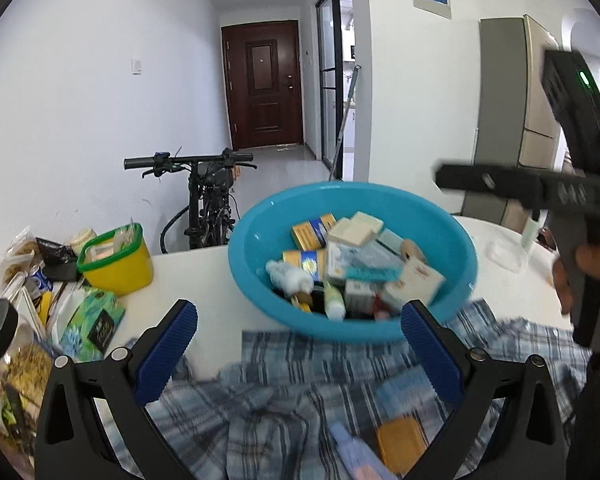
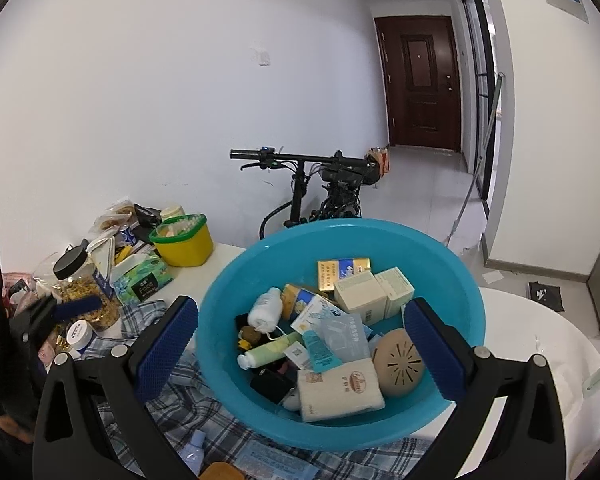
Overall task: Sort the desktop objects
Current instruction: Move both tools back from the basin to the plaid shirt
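Open right gripper [image 2: 300, 344] frames blue basin [image 2: 228, 292].

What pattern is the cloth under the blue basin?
Blue-and-white plaid cloth, clearest in the left wrist view.

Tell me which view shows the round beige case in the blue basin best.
The right wrist view: the round beige case lies close and sharp in the blue basin, its slotted top facing the camera. The left wrist view shows only part of the case, farther off and half hidden among boxes.
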{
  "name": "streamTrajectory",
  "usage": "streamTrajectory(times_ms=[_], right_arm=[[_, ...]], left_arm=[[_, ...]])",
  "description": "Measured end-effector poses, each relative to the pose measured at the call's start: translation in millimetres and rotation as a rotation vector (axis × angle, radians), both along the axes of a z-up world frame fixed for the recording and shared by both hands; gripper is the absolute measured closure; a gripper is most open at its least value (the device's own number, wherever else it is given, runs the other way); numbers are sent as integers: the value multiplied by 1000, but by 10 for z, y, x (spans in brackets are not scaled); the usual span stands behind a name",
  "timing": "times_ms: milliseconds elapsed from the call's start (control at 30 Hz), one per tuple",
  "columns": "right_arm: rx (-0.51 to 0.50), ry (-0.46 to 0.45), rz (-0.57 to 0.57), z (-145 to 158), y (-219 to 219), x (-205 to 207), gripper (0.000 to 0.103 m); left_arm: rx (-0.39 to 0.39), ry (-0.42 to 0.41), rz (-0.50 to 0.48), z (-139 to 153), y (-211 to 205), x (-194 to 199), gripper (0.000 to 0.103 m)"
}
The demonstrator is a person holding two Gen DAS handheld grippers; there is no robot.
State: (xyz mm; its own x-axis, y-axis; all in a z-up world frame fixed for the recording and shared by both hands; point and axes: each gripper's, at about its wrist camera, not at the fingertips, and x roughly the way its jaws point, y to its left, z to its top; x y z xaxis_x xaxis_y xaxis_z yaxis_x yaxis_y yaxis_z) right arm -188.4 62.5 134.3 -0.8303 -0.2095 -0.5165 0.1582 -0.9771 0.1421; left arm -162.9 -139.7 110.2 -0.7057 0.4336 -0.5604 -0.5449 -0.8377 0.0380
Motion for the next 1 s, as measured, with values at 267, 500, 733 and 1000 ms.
streamTrajectory(times_ms=[267,500,733,1000], right_arm=[[33,19,59,141,-163,245,0],[61,-38,50,-96,-72,544,0],[54,-130,73,-703,-13,848,0],[-60,-177,25,-1120,297,826,0]], left_arm=[[-16,-63,-23,-263,-85,352,0],[11,-145,-11,-615,-211,570,0],[-10,-195,51,-913,-132,458,1],[-75,-265,74,-1263,158,269,41]])
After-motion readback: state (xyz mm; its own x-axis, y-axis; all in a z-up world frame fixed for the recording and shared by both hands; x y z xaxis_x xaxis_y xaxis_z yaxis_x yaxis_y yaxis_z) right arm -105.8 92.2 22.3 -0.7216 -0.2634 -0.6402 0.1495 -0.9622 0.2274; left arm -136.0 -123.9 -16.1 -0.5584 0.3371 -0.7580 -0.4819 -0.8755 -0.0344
